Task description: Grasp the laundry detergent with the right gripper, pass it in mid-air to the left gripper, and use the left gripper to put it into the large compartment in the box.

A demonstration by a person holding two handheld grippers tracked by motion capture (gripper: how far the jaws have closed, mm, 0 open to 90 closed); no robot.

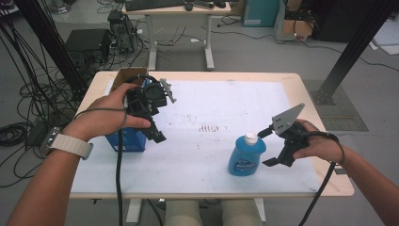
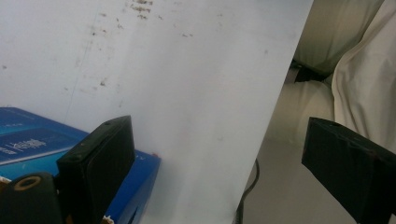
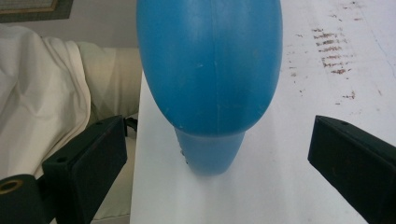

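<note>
The left hand-held gripper [image 1: 149, 113] hangs above the left part of the desk [image 1: 197, 174], its jaws apart with nothing between them; in the left gripper view they frame bare white desk surface and the desk's near edge. Just below it, partly hidden by the person's left hand [image 1: 106, 117], a blue box [image 1: 128, 140] sits on the desk, and a brown cardboard box [image 1: 128, 75] stands behind it near the far left corner. Faint dark smudges [image 1: 209, 127] mark the middle of the white surface. Farther right, a blue bottle [image 1: 247, 155] with a white cap [image 1: 251, 137] stands upright toward the near edge of the desk. The right hand-held gripper [image 1: 267, 148] is level with the bottle, just to its right, jaws spread wide. In the right gripper view the bottle sits between the two jaws with clear gaps on both sides, so neither pad touches it.
</note>
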